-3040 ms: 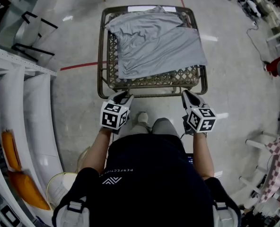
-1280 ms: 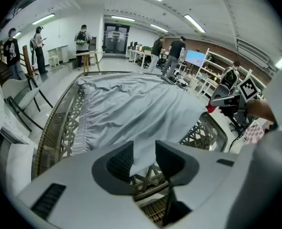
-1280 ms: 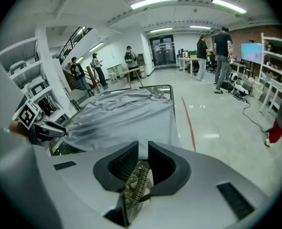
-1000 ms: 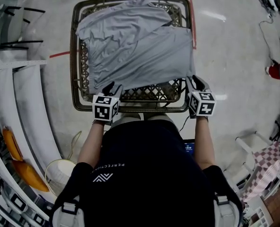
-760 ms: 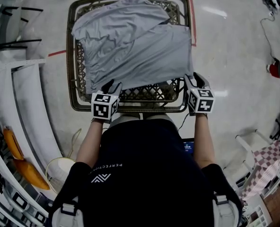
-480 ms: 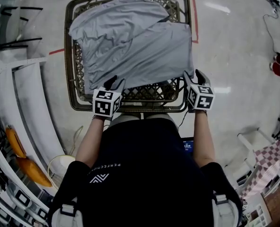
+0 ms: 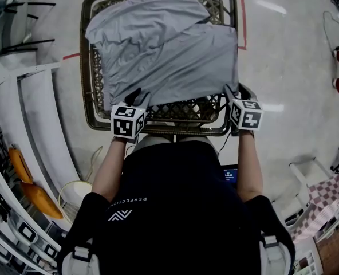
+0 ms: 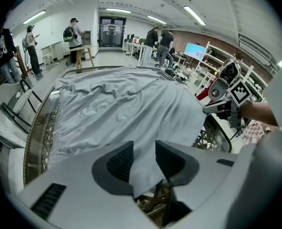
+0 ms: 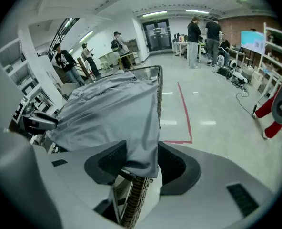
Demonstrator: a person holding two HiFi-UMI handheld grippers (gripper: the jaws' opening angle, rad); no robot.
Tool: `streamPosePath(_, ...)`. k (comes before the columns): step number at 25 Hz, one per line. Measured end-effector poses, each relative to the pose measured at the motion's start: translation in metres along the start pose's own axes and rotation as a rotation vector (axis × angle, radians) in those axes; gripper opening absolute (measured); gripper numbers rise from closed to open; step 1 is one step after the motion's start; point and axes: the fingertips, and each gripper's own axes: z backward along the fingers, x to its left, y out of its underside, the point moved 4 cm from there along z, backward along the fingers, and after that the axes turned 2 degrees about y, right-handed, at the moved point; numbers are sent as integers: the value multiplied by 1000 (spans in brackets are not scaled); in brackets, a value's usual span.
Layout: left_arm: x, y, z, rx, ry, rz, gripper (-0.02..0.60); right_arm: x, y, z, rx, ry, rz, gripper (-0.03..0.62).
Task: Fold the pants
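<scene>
- When viewed from the head camera, shows light grey fabric pants [image 7: 164, 50] spread across a square brown woven-wicker table [image 7: 92, 105] with a dark metal rim, covering most of the top and leaving a strip of weave bare at the near side.
- Places the left gripper [image 7: 136, 99] at the near left corner of the cloth and the right gripper [image 7: 233, 93] at the near right corner, well apart along the near hem, each with its black-and-white marker cube towards the person.
- Takes in pale polished floor [image 7: 290, 67] round the table, crossed by a red tape line [image 7: 242, 16].
- Turning to the left gripper view, finds the jaws drawn in to a narrow gap, pinching a corner of the pants between the dark pads [image 8: 119, 162], with the corner's tip hanging below them over the weave.
- Catches the right gripper at that view's right edge, at the other corner.
- Turning to the right gripper view, finds the jaws closed on a thicker, bunched fold of the hem, cloth touching both pads [image 9: 113, 160], just above the wicker rim.
- Includes people standing far behind.
</scene>
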Motion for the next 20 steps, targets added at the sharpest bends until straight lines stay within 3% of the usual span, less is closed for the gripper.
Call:
streamPosePath(12, 12, 27, 21, -40, -79, 122, 149, 3, -2, 6, 45, 121, 168, 103)
streamPosePath(20, 37, 49, 39, -53, -122, 168, 149, 7, -10, 17, 26, 152, 174, 46)
